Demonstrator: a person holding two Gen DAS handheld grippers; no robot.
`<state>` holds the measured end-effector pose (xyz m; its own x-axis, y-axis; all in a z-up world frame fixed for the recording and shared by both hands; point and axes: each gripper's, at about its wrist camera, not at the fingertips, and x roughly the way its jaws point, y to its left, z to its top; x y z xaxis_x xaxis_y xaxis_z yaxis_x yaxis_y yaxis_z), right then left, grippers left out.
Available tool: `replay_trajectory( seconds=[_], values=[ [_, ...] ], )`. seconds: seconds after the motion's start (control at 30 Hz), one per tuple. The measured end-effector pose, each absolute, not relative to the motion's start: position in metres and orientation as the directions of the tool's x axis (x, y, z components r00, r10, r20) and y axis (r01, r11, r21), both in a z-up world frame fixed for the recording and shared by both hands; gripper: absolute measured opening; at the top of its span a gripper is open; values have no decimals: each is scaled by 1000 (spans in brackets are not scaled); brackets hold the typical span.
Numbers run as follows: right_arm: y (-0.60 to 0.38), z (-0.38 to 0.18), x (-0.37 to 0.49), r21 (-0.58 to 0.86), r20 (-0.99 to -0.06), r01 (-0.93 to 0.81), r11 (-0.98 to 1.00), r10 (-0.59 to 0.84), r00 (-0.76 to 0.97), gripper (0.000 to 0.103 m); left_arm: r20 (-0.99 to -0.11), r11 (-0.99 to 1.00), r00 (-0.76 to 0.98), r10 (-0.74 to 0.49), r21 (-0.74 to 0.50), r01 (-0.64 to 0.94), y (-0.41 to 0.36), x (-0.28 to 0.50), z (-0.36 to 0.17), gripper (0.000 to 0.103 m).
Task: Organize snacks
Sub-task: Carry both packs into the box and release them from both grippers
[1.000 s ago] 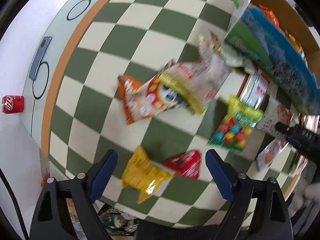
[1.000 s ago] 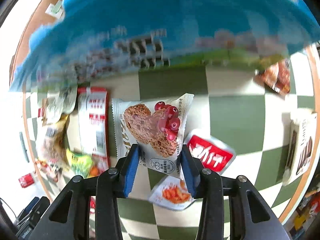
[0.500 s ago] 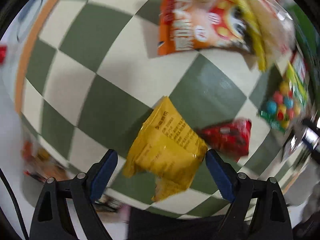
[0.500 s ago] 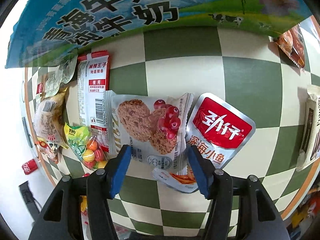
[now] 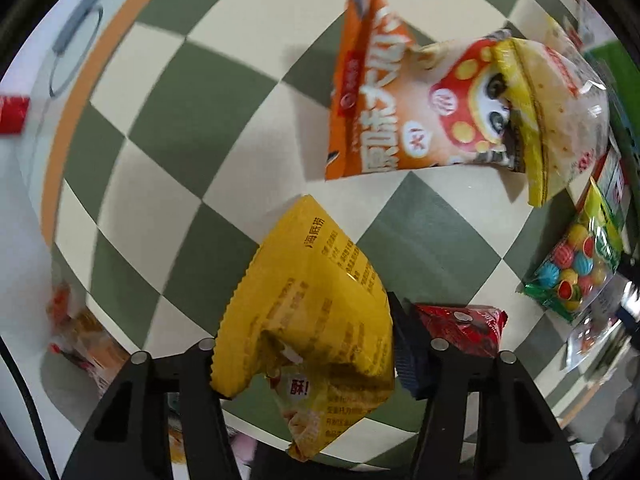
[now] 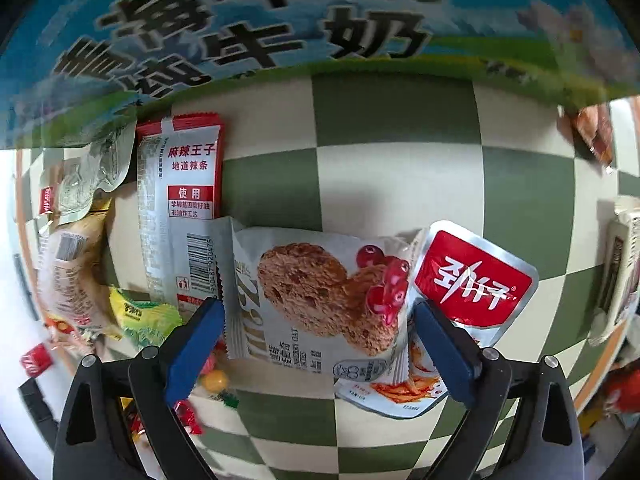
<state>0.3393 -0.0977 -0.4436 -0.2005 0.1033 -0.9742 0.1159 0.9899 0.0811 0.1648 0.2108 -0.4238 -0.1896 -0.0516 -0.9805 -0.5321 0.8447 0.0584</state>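
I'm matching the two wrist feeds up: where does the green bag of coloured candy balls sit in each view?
Left wrist: the candy bag lies at the right edge, right of the yellow packet gripped by the left gripper.
Right wrist: the candy bag is at the lower left, partly behind a blue finger.
Shared landmark: the red can, far left in the left view and bottom left in the right.

The left gripper (image 5: 306, 354) is closed, its blue pads at 9 and 3 o'clock pinching a yellow snack packet (image 5: 310, 312). The right gripper (image 6: 318, 354) is spread wide, its blue pads (image 6: 442, 354) flanking an oat cookie packet (image 6: 320, 296) without gripping.
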Motion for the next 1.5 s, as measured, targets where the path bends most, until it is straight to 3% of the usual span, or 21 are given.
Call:
replay_trajectory(
  seconds=[0.1, 0.2, 0.5, 0.7, 0.93, 1.13, 1.33, 1.4, 1.5],
  values=[
    [-88, -438, 338, 30, -988, 70, 997, 40, -146, 83, -984, 862, -178, -8, 83, -499, 202, 165, -416, 52],
    [-84, -432, 334, 29, -992, 43, 999, 34, -123, 77, -986, 873, -164, 18, 95, -478, 195, 170, -406, 52],
    [-122, -405, 301, 164, -978, 88, 982, 174, -117, 76, -996, 893, -87, 34, 69, -444, 186, 188, -350, 52],
    [-130, -339, 287, 299, -951, 66, 952, 303, -65, 76, -998, 944, 60, -7, -27, -328, 152, 234, -270, 52],
    [-152, -241, 336, 388, -920, 7, 922, 387, 67, 76, -978, 988, 180, -106, -123, -90, 95, 338, -205, 52],
    [-148, -213, 410, 371, -915, -25, 928, 370, 164, 77, -980, 989, 134, -146, -144, 26, 61, 430, -206, 52],
    [-138, -243, 471, 362, -925, -39, 931, 364, 107, 77, -984, 982, -18, -175, -176, 69, 41, 492, -248, 52],
    [-135, -254, 483, 348, -933, -48, 936, 351, 78, 65, -982, 981, -57, -180, -184, 67, 39, 501, -261, 52],
    [-133, -270, 491, 346, -937, -40, 937, 348, 41, 65, -980, 980, -102, -171, -179, 80, 33, 511, -279, 52]
  ],
)
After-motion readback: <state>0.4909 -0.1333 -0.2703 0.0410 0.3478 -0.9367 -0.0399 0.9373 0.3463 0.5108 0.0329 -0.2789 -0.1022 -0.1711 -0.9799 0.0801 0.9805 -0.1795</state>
